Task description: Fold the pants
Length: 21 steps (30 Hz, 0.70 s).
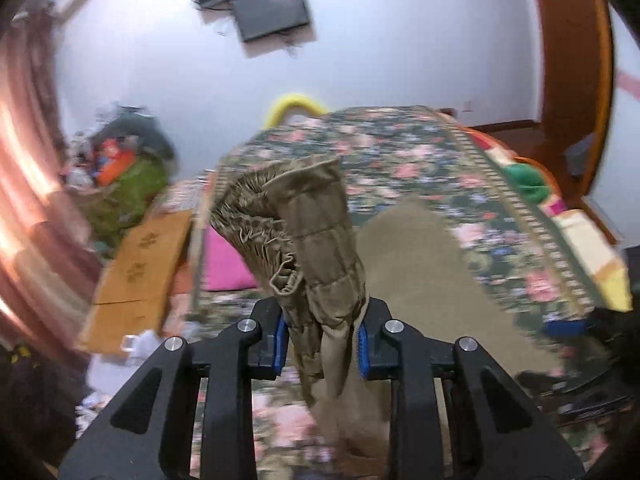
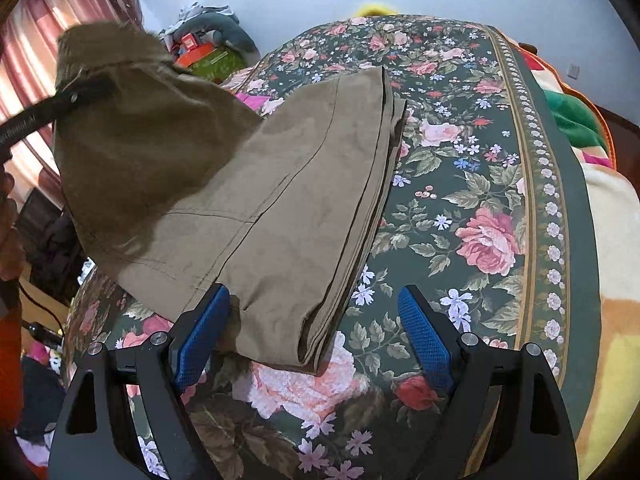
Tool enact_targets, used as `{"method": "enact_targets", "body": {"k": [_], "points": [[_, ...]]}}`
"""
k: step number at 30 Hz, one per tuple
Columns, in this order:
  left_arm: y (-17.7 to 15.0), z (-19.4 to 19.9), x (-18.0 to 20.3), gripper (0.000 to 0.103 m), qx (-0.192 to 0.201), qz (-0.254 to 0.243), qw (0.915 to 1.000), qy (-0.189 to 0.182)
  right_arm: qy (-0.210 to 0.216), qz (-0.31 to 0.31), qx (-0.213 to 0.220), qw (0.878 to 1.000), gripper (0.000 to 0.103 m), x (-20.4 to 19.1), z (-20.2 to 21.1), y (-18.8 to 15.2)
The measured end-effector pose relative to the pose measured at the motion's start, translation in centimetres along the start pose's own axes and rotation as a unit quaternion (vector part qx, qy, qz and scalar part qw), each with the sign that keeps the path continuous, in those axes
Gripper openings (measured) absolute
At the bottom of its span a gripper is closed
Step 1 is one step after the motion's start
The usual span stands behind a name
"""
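Khaki pants lie folded lengthwise on a floral bedspread. My left gripper is shut on the elastic waistband end and holds it lifted in the air; this raised end also shows at the upper left of the right wrist view, where the left gripper's arm reaches in. My right gripper is open, its blue pads astride the near edge of the pants, just above the bed. The leg part shows flat in the left wrist view.
The bed has a striped blanket along its right side. A pile of clothes and bags sits left of the bed, with cardboard boxes and a pink cushion. Curtains hang at far left.
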<state>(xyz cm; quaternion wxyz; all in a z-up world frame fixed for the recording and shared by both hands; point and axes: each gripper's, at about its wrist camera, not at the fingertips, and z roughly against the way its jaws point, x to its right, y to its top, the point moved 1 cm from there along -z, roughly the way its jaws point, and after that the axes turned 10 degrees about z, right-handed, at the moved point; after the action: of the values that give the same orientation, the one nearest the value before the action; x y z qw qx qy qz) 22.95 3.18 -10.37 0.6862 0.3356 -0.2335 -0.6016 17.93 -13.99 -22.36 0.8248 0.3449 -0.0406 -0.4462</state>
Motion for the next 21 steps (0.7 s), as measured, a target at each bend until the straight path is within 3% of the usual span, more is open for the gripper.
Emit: {"method": "enact_targets", "body": {"k": [5,9,15,18,19,21], "points": [[0.3,-0.6,2.7,0.024,-0.042,0.021,0.9956,-0.081,0.001,-0.002,0.003,1.000,0.083,0.0,0.1,-0.1],[0.2,-1.8,4.2,0.023,-0.084,0.038,0.9852,-0.145,0.007,-0.007,0.004,1.000,0.083,0.1,0.0,-0.2],[-1.3,-3.2,5.8,0.023,-0.124,0.031,0.9763,-0.175,0.011,-0.010,0.005,1.000,0.083,0.3,0.0,-0.2],[-1.8,-3.1,6.5,0.024,-0.129,0.012,0.9766,-0.171,0.012,-0.011,0.005,1.000,0.083,0.3,-0.1,-0.1],[-2.0,-3.2,6.6,0.028,-0.131,0.006,0.9768,-0.169,0.012,-0.011,0.005,1.000,0.083,0.3,-0.1,-0.1],[-2.3,-3.3,6.7,0.049,-0.144,0.004,0.9723,-0.184,0.011,-0.011,0.005,1.000,0.083,0.3,-0.1,-0.1]]}}
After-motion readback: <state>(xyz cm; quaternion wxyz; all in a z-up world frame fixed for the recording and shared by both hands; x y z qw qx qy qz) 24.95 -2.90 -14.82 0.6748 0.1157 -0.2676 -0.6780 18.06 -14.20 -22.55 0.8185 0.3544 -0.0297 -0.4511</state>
